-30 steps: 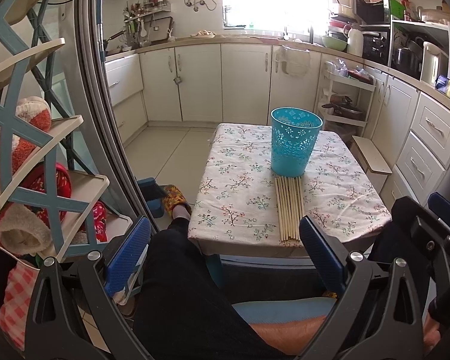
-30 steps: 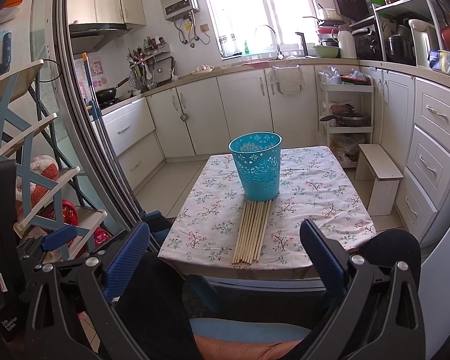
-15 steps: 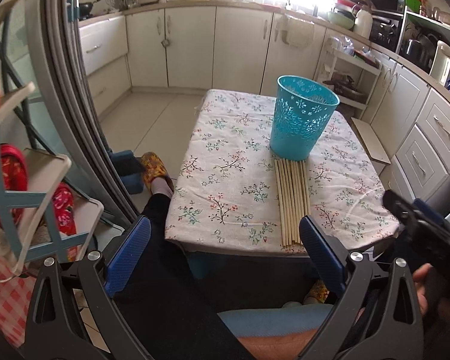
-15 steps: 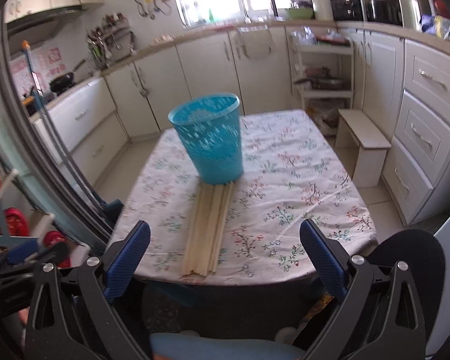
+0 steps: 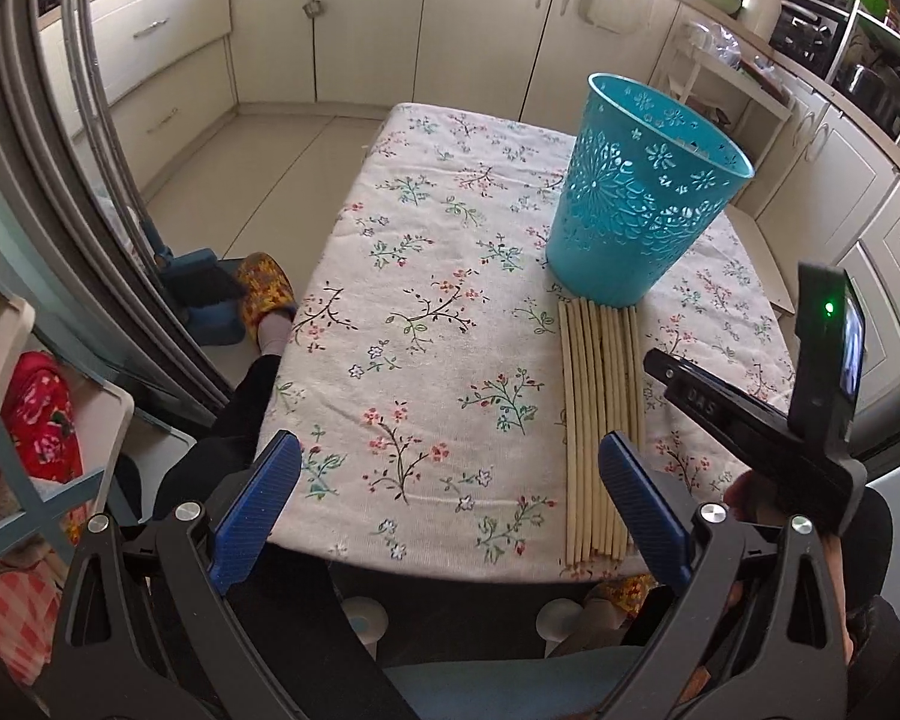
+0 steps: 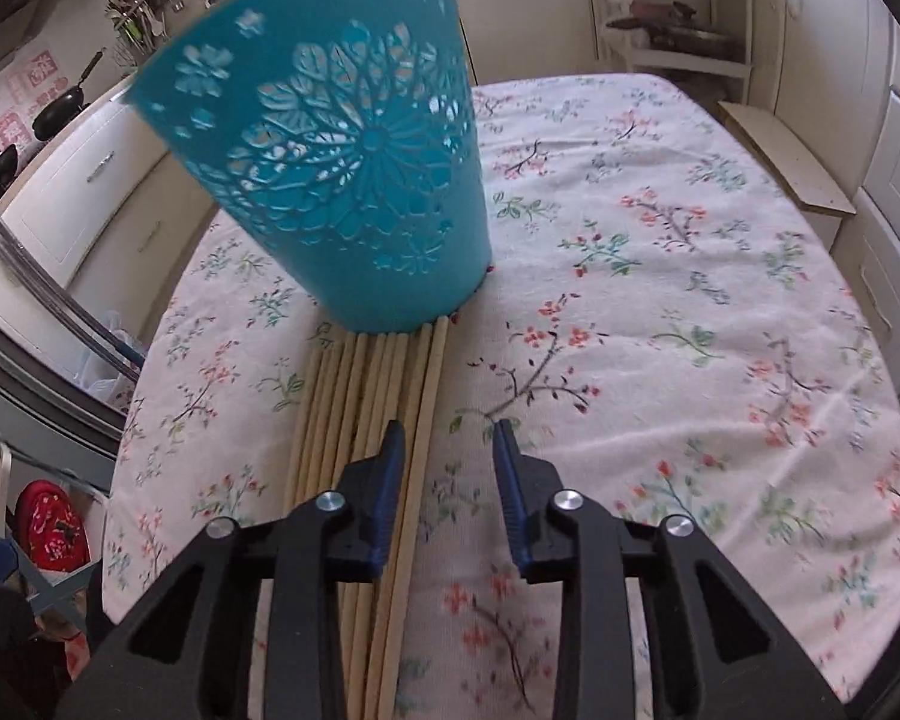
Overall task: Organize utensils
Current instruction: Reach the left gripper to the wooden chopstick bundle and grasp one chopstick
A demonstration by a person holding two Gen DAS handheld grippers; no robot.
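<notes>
Several wooden chopsticks [image 5: 600, 414] lie side by side on the floral tablecloth [image 5: 426, 312], their far ends against a turquoise perforated basket [image 5: 642, 210] that stands upright. My left gripper [image 5: 450, 498] is wide open and empty above the table's near edge. My right gripper [image 6: 444, 456] is partly closed but still open, low over the chopsticks [image 6: 378, 420], its jaws astride the rightmost sticks. The basket [image 6: 342, 180] stands just beyond it. The right gripper's body shows in the left wrist view [image 5: 750, 420].
A person's legs and a yellow slipper [image 5: 264, 294] are at the table's left. A shelf rack with red items [image 5: 36, 420] stands at left. Kitchen cabinets [image 5: 360, 30] and a small stool [image 6: 780, 162] surround the table.
Both grippers have moved forward over the table. The right gripper has dropped low over the chopsticks and narrowed its jaws from wide open.
</notes>
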